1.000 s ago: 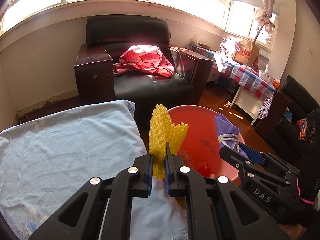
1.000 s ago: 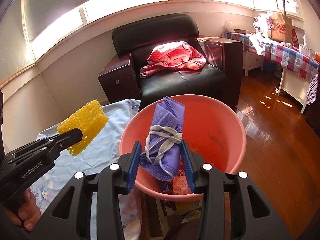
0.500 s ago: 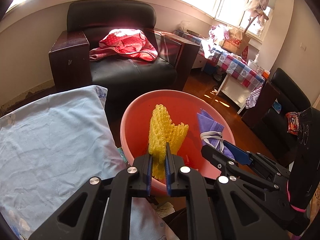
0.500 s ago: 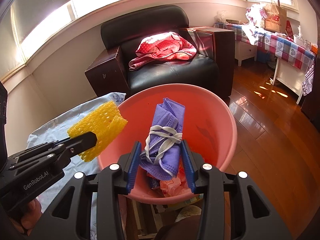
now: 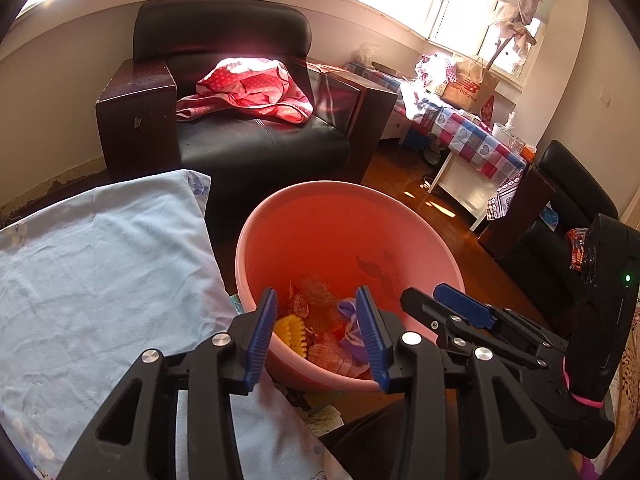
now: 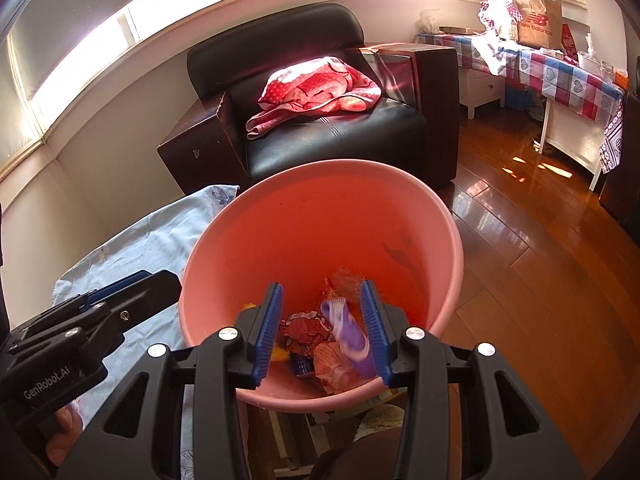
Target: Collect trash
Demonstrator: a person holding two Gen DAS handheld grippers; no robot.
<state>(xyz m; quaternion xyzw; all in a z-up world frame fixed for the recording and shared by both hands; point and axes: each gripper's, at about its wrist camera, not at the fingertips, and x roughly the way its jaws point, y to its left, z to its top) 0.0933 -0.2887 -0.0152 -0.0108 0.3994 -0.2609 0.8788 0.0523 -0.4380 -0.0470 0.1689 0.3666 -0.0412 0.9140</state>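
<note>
1. The left gripper [image 5: 316,330] was seen over the near rim of the pink bucket [image 5: 256,236], its blue-padded jaws spread wide with nothing gripped between them.
2. The right gripper [image 6: 326,330] was likewise poised over the near rim of the same bucket [image 6: 452,240], its jaws set wide apart and empty.
3. In the left wrist view, the right gripper [image 5: 448,300] was found just to the right, its fingers reaching over the bucket's right rim.
4. In the right wrist view, the left gripper [image 6: 140,292] was found at the left, beside the bucket's left rim, with a little of the person's hand [image 6: 64,420] visible beneath it.
5. The yellow foam net [image 5: 290,330] was seen lying at the bottom of the bucket, among crumpled wrappers [image 5: 332,354].
6. The purple face mask [image 6: 348,330] was seen inside the bucket between the right gripper's fingers but untouched by them; it appeared blurred, and whether it had come to rest could not be told.
7. A light blue cloth [image 5: 100,280] was spread over a surface directly left of the bucket, its edge touching the bucket's side.
8. A black armchair [image 5: 260,148] stood behind the bucket, with a red dotted cloth [image 5: 248,92] lying crumpled on its seat.
9. A table under a checked cover [image 5: 472,140] was placed at the right, well apart from the bucket, with a brown paper bag [image 5: 470,88] on it.
</note>
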